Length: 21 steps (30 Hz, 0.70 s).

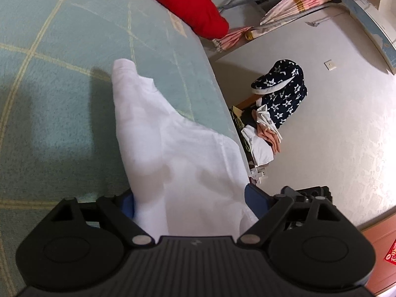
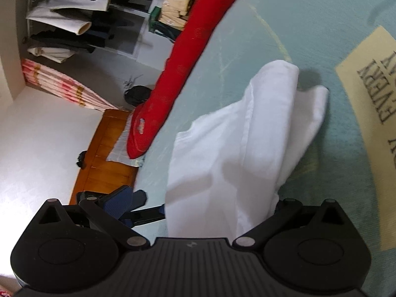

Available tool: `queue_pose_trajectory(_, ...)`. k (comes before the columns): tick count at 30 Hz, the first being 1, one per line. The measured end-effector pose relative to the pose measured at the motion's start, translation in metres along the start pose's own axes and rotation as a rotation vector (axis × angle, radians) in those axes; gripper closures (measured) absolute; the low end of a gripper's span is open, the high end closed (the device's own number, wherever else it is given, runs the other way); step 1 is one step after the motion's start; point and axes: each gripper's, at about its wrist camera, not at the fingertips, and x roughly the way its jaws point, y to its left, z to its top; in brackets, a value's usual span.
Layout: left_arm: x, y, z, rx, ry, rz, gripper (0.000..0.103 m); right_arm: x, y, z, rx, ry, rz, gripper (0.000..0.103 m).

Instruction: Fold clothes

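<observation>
A white garment [image 1: 173, 143] hangs bunched from my left gripper [image 1: 190, 200] above a pale green bed cover [image 1: 61, 74]. The cloth fills the gap between the blue-padded fingers [image 1: 255, 198], which stand wide apart, so the grip cannot be judged. In the right wrist view the same white garment [image 2: 237, 153] drapes from my right gripper [image 2: 217, 210] over the green cover [image 2: 321, 24]. The left finger [image 2: 118, 203] shows, the right one is hidden by cloth. The other gripper [image 2: 138, 215] shows just beside it.
A red pillow [image 1: 188, 2] lies along the bed's far edge, also in the right wrist view [image 2: 183, 61]. Beside the bed is a pile of clothes [image 1: 279, 104] with a star-patterned dark item. Pink curtains [image 2: 64, 89], a wooden bed frame [image 2: 106, 153] and a clothes rack [image 2: 64, 24] stand beyond.
</observation>
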Motion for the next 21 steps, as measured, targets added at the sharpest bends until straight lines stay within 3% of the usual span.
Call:
queue_pose_trajectory(12, -0.048, 0.000, -0.001, 0.031, -0.079, 0.009, 0.017, 0.019, 0.035, -0.002, -0.069, 0.042, 0.003, 0.000)
queue_pose_trajectory(21, -0.106, 0.020, -0.005, 0.020, -0.166, 0.034, 0.017, 0.069, 0.083, -0.008, -0.155, 0.111, -0.018, 0.000)
